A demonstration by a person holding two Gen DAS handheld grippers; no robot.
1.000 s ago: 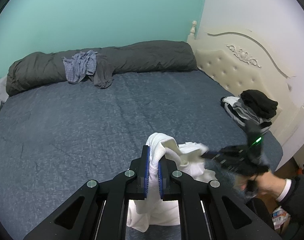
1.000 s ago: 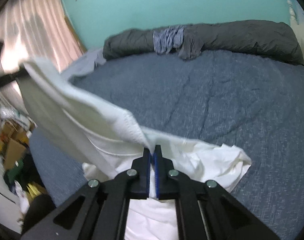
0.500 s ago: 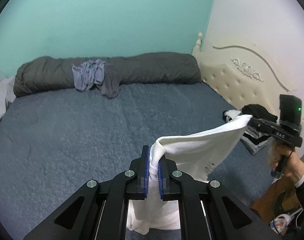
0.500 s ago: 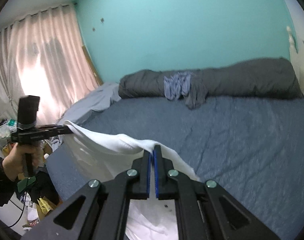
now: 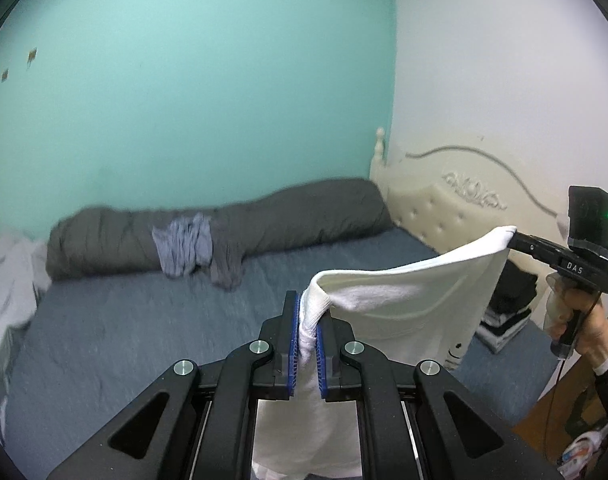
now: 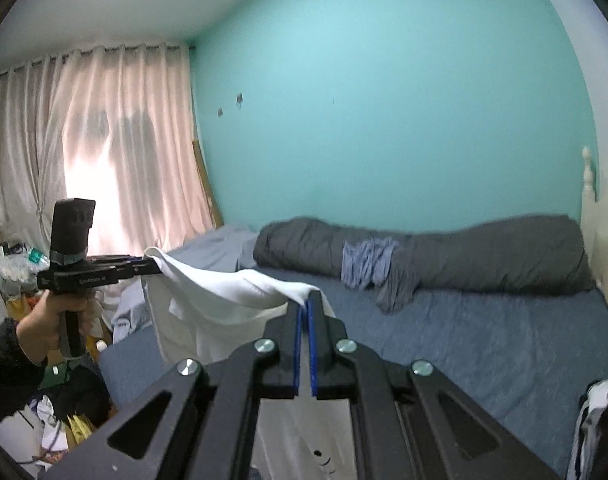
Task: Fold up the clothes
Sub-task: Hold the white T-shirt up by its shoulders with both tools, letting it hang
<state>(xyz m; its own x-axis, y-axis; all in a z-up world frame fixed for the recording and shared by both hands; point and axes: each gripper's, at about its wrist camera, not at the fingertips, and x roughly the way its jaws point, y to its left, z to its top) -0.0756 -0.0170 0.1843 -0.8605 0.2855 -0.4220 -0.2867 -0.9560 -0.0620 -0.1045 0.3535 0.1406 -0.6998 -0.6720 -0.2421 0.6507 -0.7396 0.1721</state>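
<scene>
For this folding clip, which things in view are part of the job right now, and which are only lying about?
In the job:
- white garment, stretched in the air between both tools
- left tool, shut on it
- right tool, shut on it
- blue bed

Lying about:
- rolled grey duvet
- blue-grey clothes draped on it
- dark folded stack by the headboard
- curtains

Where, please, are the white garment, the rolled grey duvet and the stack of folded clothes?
white garment (image 5: 408, 300), left wrist view: middle of the stretched cloth.
rolled grey duvet (image 5: 304, 216), left wrist view: its right half.
stack of folded clothes (image 5: 508, 312), left wrist view: the dark upper layers.
</scene>
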